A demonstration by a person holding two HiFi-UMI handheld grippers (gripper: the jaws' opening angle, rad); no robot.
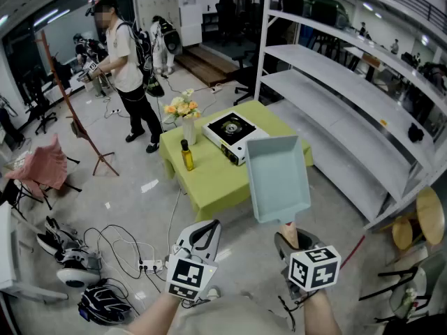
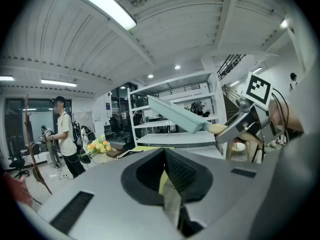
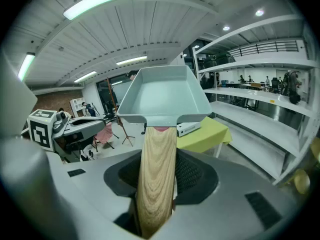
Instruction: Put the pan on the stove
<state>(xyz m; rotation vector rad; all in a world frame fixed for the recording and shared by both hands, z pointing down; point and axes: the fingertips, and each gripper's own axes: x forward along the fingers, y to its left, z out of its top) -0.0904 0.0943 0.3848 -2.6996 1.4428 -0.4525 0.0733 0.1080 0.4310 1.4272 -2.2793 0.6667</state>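
A pale blue-grey square pan (image 1: 278, 176) hangs in the air in front of a low green table (image 1: 209, 187). My right gripper (image 1: 288, 237) is shut on its wooden handle (image 3: 157, 174); the pan (image 3: 162, 96) fills the middle of the right gripper view. A white single-burner stove (image 1: 234, 137) sits on the table's far side, beyond the pan and apart from it. My left gripper (image 1: 200, 234) floats to the left of the right one, jaws together and holding nothing. From the left gripper view the pan (image 2: 175, 115) shows edge-on at upper right.
On the table stand a dark bottle (image 1: 187, 155) and a vase of flowers (image 1: 184, 114), left of the stove. White shelving (image 1: 349, 96) runs along the right. A person (image 1: 126, 68) stands at the back left. Cables and helmets (image 1: 91, 271) lie on the floor at left.
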